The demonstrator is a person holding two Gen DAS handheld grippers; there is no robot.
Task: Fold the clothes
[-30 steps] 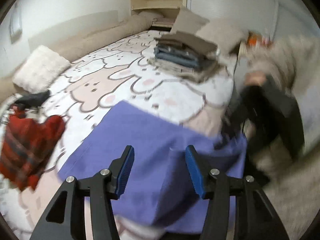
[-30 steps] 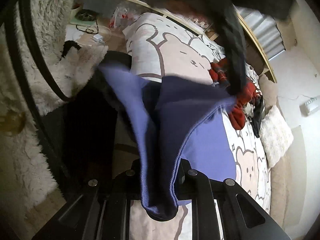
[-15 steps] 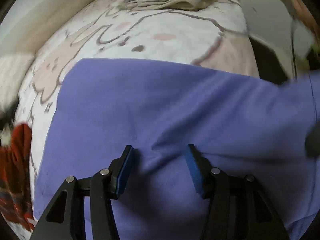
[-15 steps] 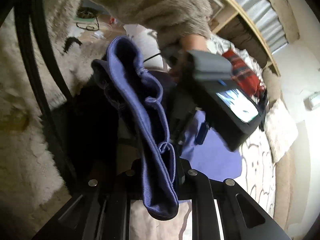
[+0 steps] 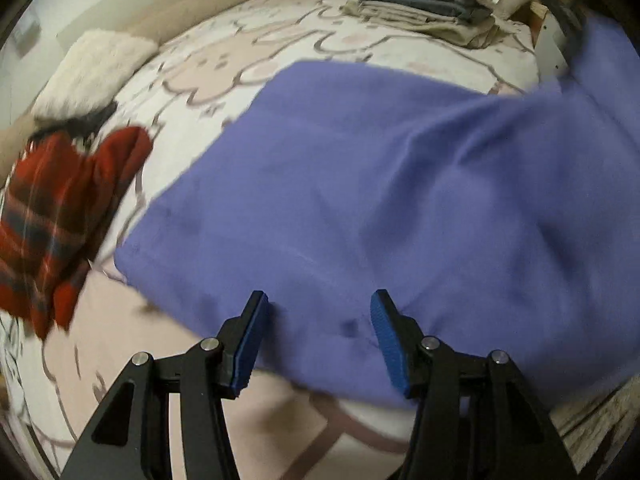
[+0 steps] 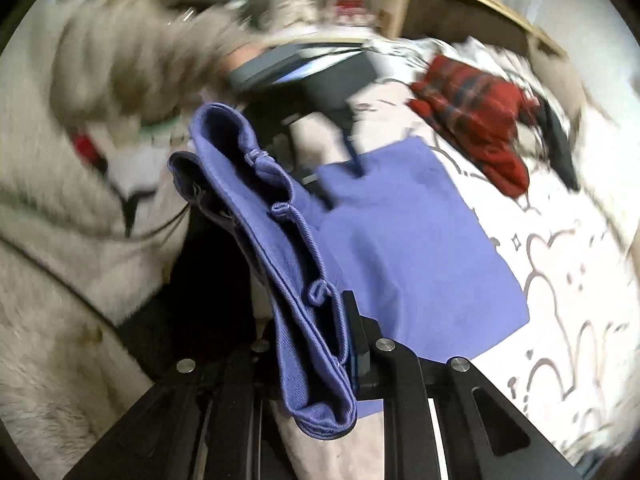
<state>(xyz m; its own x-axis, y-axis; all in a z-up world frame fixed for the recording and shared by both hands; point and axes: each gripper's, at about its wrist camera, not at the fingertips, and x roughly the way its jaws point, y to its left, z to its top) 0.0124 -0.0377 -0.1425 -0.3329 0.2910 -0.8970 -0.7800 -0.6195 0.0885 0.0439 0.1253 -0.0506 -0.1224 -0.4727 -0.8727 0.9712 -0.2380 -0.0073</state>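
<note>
Bed with cartoon-print sheet (image 5: 280,40), purple trousers (image 5: 400,208) spread across it, one end lifted.

My right gripper (image 6: 316,344) pinches the trousers' waistband (image 6: 288,264), fingers pressed on the bunched cloth with belt loops showing; rest of the garment lies flat on the sheet. My left gripper (image 5: 316,320) hangs over the near edge of the trousers, blue fingers (image 5: 252,336) spread, nothing between them. Red plaid garment (image 5: 60,216) lies crumpled left of the trousers, white fluffy cushion (image 5: 92,68) behind it. Stack of folded clothes (image 5: 424,0) sits at the far side of the bed. Furry beige sleeve (image 6: 132,68) blurred in right wrist view.
</note>
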